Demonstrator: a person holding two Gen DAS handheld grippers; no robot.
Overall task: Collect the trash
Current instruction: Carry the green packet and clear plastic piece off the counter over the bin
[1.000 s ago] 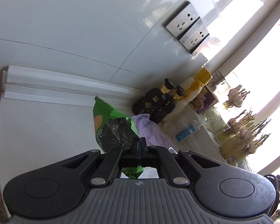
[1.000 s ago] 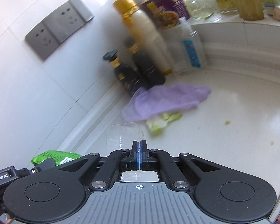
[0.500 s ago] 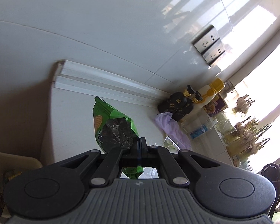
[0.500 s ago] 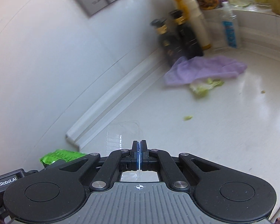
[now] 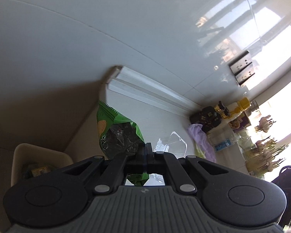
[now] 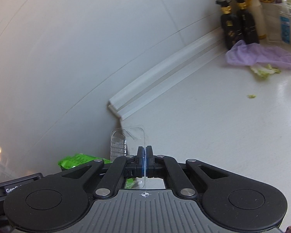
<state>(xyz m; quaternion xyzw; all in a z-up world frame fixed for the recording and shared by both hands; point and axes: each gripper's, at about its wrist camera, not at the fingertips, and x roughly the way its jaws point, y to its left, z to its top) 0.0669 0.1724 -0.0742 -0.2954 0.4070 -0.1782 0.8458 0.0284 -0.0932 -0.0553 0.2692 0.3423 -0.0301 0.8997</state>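
Left gripper (image 5: 145, 149): pressed together on a green snack bag (image 5: 114, 130), crumpled, its dark foil inside showing, held up in the air above the edge of the white countertop (image 5: 145, 120).
Right gripper (image 6: 145, 151): pressed together on a clear plastic tray (image 6: 126, 141), thin and ribbed, sticking up and forward from the pads; seen also in the left wrist view just right of the snack bag (image 5: 172, 145).
Below and to the left in the left wrist view, a cream bin (image 5: 38, 155), open-topped, with some yellowish packaging inside, contents otherwise too dim to tell.
Further back on the countertop, against the wall: two dark bottles (image 6: 236, 27) with gold collars, upright, side by side; a pale bottle with a yellow cap (image 6: 256, 9) behind them; a clear bottle with a blue label (image 6: 285, 23) near.
Purple cloth (image 6: 261, 55) lying in front of the dark bottles, touching them.
Pale green leaf scraps (image 6: 263, 70) just beside the cloth, one small crumb (image 6: 251, 96) apart.
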